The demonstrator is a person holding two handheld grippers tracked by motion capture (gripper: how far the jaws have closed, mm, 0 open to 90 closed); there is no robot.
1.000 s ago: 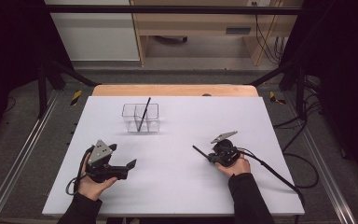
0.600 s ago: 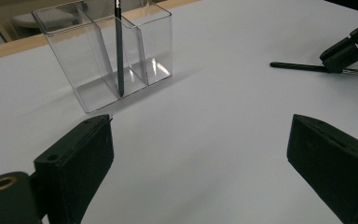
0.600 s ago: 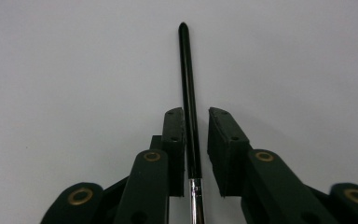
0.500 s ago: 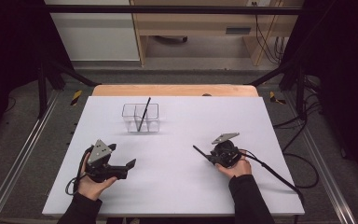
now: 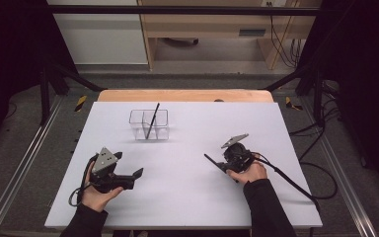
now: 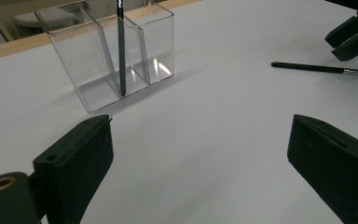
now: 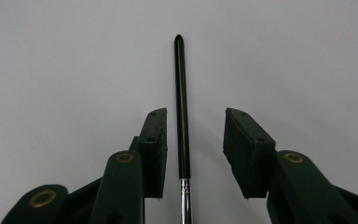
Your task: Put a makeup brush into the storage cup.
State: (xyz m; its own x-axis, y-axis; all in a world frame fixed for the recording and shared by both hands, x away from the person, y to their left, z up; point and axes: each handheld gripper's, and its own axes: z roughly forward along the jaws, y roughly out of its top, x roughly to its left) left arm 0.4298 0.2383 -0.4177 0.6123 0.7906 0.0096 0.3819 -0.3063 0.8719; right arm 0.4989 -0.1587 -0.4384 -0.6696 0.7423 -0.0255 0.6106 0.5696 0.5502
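A clear two-compartment holder point(image 5: 149, 124) point(image 6: 107, 51) stands at the back left of the white table, with a dark brush point(image 5: 152, 120) point(image 6: 120, 46) leaning upright in it. A second black-handled brush point(image 5: 211, 161) point(image 6: 317, 68) point(image 7: 182, 107) lies flat on the table. My right gripper point(image 5: 222, 165) point(image 7: 196, 116) point(image 6: 352, 35) is open with its jaws on either side of that brush's handle, the left jaw the closer one, neither pressing it. My left gripper point(image 5: 137, 177) point(image 6: 198, 140) is wide open near the front left, holding nothing and facing the holder.
The white table point(image 5: 187, 197) has a wooden strip point(image 5: 185, 95) along its far edge. The right gripper's cable point(image 5: 296, 182) trails off the right side. Dark frame rails run along both sides of the table.
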